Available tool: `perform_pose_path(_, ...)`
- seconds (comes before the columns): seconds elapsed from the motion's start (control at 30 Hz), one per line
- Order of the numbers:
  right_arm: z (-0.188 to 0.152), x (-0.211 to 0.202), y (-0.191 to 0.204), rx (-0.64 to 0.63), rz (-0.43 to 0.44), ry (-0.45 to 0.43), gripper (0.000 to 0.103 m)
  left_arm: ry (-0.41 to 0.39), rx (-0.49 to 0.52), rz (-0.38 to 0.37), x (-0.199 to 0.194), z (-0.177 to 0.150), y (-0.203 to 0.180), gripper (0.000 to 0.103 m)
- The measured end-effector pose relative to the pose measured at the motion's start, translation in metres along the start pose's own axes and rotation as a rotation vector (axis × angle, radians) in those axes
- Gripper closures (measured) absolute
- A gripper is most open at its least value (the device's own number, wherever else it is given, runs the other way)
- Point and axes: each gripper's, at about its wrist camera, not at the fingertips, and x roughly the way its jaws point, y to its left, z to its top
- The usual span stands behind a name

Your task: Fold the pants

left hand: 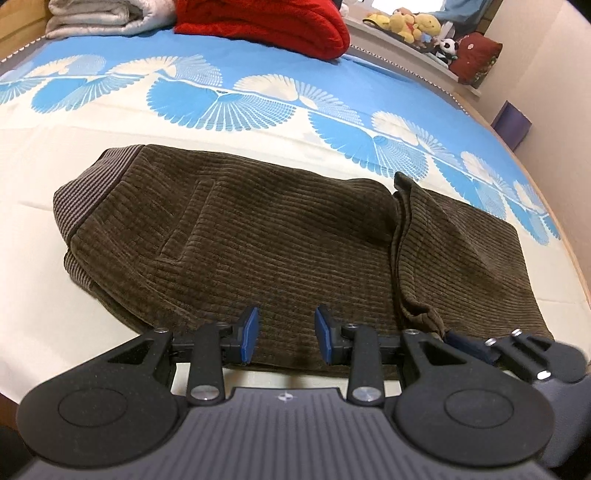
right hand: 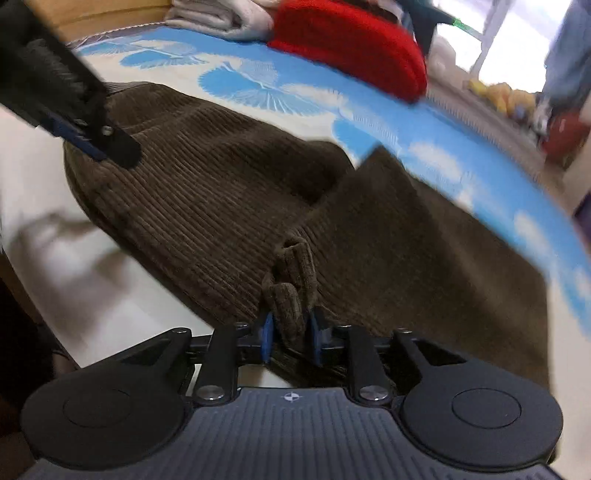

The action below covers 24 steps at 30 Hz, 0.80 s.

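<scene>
You have dark brown ribbed corduroy pants with a greyer striped waistband on a cream bedsheet that turns bright blue, edged with blue-and-white fan shapes. Behind lie a red knitted blanket, pale grey folded bedding and yellow plush toys

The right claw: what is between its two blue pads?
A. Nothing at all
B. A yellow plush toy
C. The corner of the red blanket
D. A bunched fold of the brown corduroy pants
D. In the right wrist view, a bunched fold of the brown pants sits between the blue pads of the right claw.
</scene>
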Motion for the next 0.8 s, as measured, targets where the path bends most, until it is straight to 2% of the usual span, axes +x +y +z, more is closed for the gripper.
perform_pose_path(0.07,0.004,-0.016,-0.015,0.064,0.059,-0.061,0.069,-0.005,-0.001,0.001,0.001,0.002,-0.001,0.065)
perform_pose_path(0.13,0.012,-0.026,-0.025,0.104,0.075,-0.111,0.053,-0.006,-0.009,0.004,0.001,0.003,-0.001,0.065)
perform_pose_path(0.2,0.008,-0.025,-0.035,0.122,0.053,-0.106,0.050,-0.002,-0.018,0.006,0.003,0.003,-0.002,0.065)
perform_pose_path(0.27,0.004,-0.015,-0.039,0.148,0.070,-0.073,0.050,0.004,-0.013,0.012,0.004,0.002,-0.003,0.065)
perform_pose_path(0.4,0.009,0.003,-0.037,0.140,0.089,-0.061,0.050,0.007,0.005,0.034,0.005,-0.001,-0.005,0.065)
perform_pose_path(0.47,0.014,0.010,-0.035,0.124,0.092,-0.064,0.056,0.010,0.001,0.043,0.006,-0.002,-0.003,0.065)
perform_pose_path(0.5,0.014,0.008,-0.037,0.123,0.090,-0.070,0.082,0.010,0.000,0.048,0.007,-0.003,-0.003,0.065)
perform_pose_path(0.53,0.018,0.005,-0.041,0.142,0.095,-0.087,0.090,0.008,-0.001,0.053,0.007,-0.003,-0.002,0.065)
perform_pose_path(0.63,0.026,-0.031,-0.052,0.184,0.096,-0.211,0.091,0.008,-0.006,0.053,0.006,-0.003,0.000,0.065)
perform_pose_path(0.7,0.023,-0.050,-0.051,0.166,0.142,-0.241,0.091,0.007,-0.002,0.050,0.006,-0.003,-0.002,0.065)
perform_pose_path(0.8,0.008,-0.038,-0.033,0.056,0.177,-0.139,0.090,0.009,0.007,0.050,0.008,-0.004,-0.005,0.065)
